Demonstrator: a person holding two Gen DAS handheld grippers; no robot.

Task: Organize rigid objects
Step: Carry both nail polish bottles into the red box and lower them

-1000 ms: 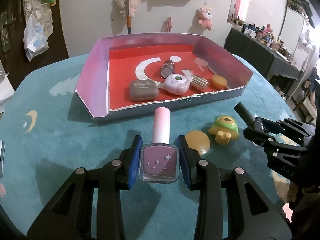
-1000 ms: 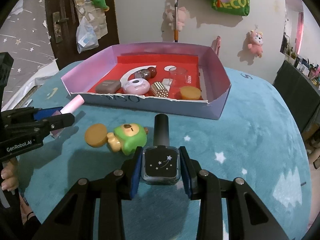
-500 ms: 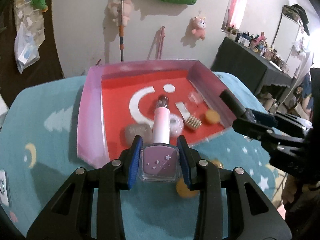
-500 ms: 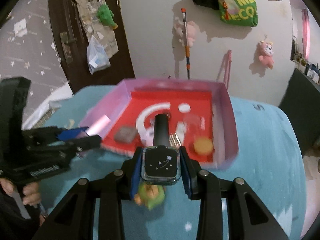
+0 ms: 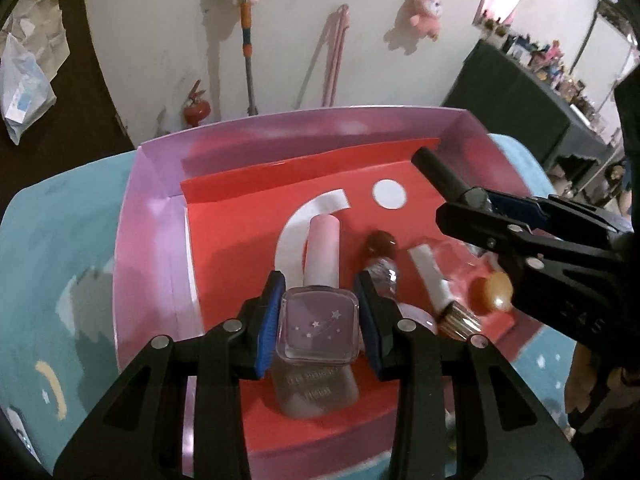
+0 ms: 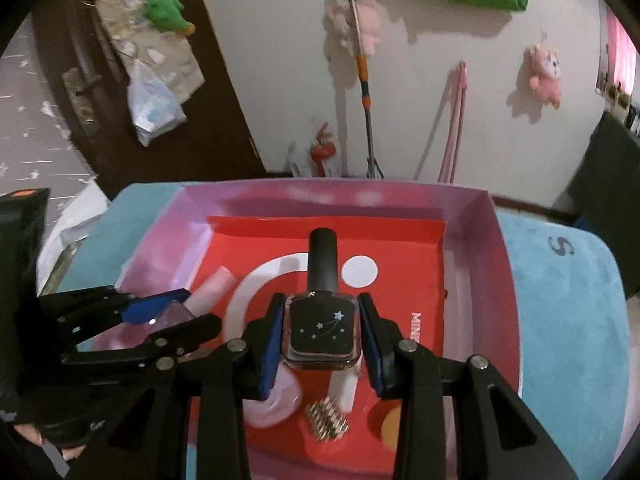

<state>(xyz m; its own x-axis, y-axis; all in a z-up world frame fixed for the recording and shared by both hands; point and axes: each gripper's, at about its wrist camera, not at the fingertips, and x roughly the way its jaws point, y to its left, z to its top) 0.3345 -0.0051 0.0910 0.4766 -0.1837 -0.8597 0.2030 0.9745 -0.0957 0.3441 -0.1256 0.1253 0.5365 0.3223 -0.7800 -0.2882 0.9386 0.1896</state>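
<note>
With my left tool gripping the pink polish bottle and my right tool the black polish bottle, I should lower both onto bare red tray floor before letting go.

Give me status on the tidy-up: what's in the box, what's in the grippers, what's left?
Done: a gold-headed brush, an amber disc and a few other small items lie in the red-floored box.
In hand: the left gripper grips the lilac polish bottle; the right gripper grips the black one. Both are over the box.
Left: release both. Anything outside the box is out of view.
</note>
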